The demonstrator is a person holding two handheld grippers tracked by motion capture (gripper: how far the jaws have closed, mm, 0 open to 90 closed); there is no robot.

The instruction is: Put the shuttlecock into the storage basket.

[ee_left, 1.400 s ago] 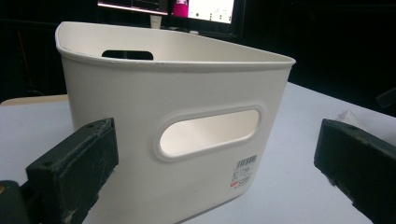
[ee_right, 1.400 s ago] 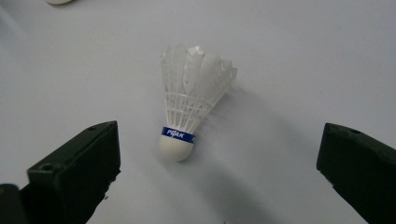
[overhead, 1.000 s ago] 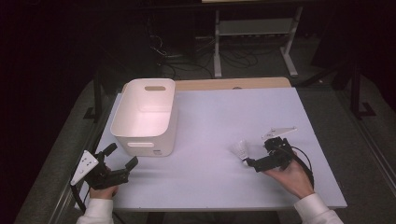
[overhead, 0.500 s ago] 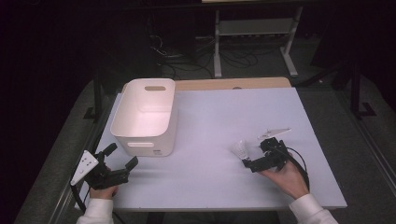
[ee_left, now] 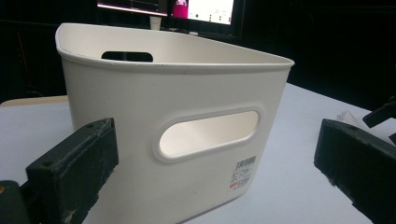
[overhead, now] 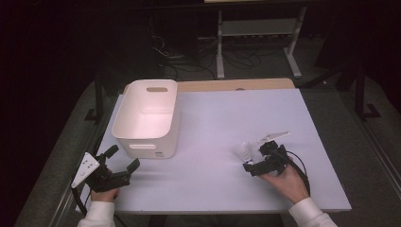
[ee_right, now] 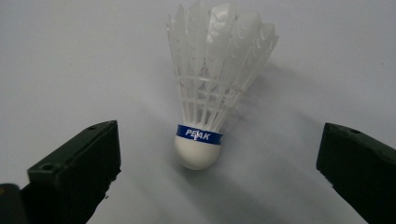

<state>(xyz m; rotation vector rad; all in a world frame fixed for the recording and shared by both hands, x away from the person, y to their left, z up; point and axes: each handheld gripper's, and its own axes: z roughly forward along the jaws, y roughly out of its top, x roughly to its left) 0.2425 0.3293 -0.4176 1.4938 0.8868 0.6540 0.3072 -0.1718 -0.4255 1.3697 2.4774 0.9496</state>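
Right gripper (overhead: 247, 158) facing a shuttlecock (ee_right: 210, 84), jaws spread wide.
The white feather shuttlecock is lying on the near right of the white table (overhead: 227, 118), untouched between the jaws; the left gripper (overhead: 124, 158) is hovering wide open, empty, near the white storage bin (ee_left: 177, 126).

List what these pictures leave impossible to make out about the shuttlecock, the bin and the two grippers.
- Shuttlecock: underside against the table, right gripper view.
- White bin: its floor, hidden by the near wall, left gripper view; label print too small.
- Right gripper: jaw tips blurred, high view.
- Left gripper: its cable, lost in darkness.
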